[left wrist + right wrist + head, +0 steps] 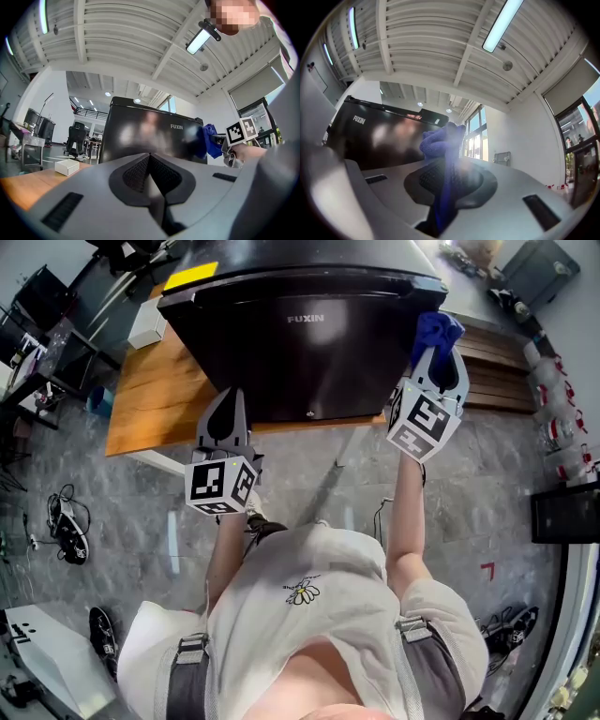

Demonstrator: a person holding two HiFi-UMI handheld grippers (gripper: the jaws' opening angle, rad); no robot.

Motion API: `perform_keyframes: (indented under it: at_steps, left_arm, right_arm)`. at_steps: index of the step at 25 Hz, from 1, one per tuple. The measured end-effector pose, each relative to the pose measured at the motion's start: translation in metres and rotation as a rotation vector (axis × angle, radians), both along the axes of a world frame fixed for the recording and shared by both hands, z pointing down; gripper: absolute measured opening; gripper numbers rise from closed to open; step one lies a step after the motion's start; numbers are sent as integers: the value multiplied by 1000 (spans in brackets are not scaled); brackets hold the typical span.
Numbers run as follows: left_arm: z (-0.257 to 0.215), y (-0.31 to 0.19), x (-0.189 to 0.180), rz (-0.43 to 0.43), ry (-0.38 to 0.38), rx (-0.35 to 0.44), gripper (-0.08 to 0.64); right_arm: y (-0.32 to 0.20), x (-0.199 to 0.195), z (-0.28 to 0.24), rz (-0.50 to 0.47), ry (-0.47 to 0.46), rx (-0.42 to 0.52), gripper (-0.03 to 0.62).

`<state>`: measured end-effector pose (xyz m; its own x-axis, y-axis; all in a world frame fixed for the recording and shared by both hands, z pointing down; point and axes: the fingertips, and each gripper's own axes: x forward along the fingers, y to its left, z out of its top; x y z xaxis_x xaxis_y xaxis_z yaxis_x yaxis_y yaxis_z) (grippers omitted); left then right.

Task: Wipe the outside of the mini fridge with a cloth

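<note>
A black mini fridge (300,343) marked FUXIN stands on a wooden table (150,395); it also fills the middle of the left gripper view as the fridge (140,136) and the left of the right gripper view as the fridge (375,136). My right gripper (439,351) is shut on a blue cloth (437,331), held at the fridge's right front edge. The cloth (440,145) bunches out between the jaws; the cloth (208,140) also shows from the left. My left gripper (228,409) is shut and empty, low before the fridge door's left side.
A small white box (148,324) lies on the table left of the fridge. Slatted wooden boards (497,367) lie to the right. Shoes (70,535) and cables are on the grey floor. Desks and office chairs (75,138) stand behind on the left.
</note>
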<state>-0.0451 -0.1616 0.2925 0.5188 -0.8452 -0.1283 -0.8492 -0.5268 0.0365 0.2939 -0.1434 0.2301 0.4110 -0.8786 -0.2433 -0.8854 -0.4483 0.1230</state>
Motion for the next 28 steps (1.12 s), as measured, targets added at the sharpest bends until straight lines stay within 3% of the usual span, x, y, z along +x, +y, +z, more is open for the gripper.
perform_keyframes:
  at_steps: [3,6,12,17,21,28]
  left_arm:
    - [1,2,-2,-2,-2,-2,5]
    - [1,2,-8,-14,-1,0,5]
    - [-2,2,-24,-66,11,0,5]
    - [3,0,-59,-144,24,-15,5]
    - [9,4,-87,-215,29,-31,5]
    - [24,3,-147,-332,47,-69,5]
  right_arm:
    - [20,-12,-5,-41,-24,40,61]
    - [35,-47,-9,-146,-45,92,61]
    - [16,-155,-4,-502,-130,78,61]
    - [-17,-262,6,-740,-89,32,61]
    - [-39,-325,20,-834,-43,-5,61]
    - [-74,-400,43,-899,-6,-82,61]
